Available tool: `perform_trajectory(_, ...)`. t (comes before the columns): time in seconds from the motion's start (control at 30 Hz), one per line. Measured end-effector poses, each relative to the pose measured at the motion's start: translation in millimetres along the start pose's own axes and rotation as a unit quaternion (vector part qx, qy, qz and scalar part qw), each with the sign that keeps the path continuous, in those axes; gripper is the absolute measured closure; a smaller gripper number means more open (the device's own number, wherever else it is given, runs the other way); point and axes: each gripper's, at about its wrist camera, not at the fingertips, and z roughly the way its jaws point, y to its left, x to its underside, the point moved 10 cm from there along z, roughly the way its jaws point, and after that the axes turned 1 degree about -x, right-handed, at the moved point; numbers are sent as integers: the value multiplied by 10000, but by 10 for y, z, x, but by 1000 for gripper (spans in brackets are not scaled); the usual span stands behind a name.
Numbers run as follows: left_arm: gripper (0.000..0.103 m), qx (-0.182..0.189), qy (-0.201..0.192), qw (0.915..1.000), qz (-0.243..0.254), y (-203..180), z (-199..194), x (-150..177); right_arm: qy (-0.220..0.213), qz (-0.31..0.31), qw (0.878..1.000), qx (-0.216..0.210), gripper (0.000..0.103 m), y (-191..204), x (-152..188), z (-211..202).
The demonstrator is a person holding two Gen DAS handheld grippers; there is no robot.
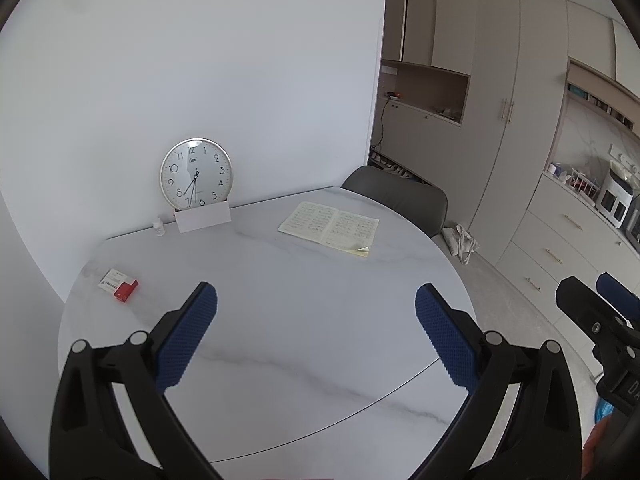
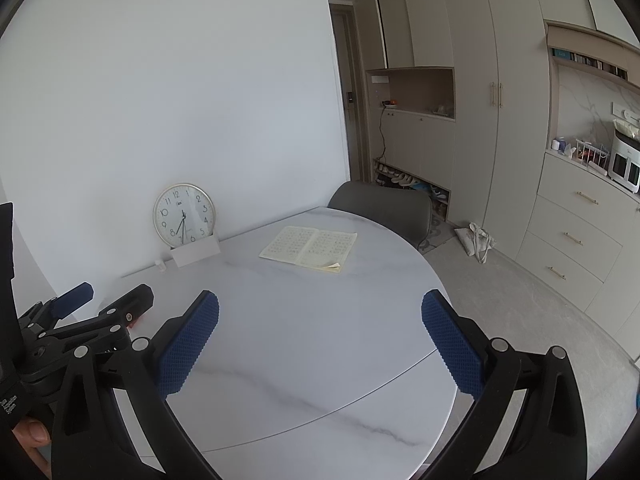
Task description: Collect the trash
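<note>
A small red and white box lies on the left side of the round marble table. My left gripper is open and empty, held above the table's near half, to the right of the box. My right gripper is open and empty above the table's near right part. In the right wrist view the left gripper shows at the left and hides most of the box. In the left wrist view the right gripper shows at the right edge.
A round wall clock leans on the wall behind a white card. A tiny white bottle stands beside it. An open book lies at the far side. A grey chair stands behind the table. Cabinets line the right.
</note>
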Motion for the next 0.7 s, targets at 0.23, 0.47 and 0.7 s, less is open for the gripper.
perform_trajectory(0.23,8,-68,-56,9999,67,-11,-3,8,33,4,10000,15,2,-7,6,14)
perform_trajectory(0.47,8,-74,-98,9999,71,-30,8,23,33,18,10000,14,2,-14,7,23)
perform_trajectory(0.7,8,-4,47,10000,-13,-15,37,47,41,19,10000,13,2,-16,16,28)
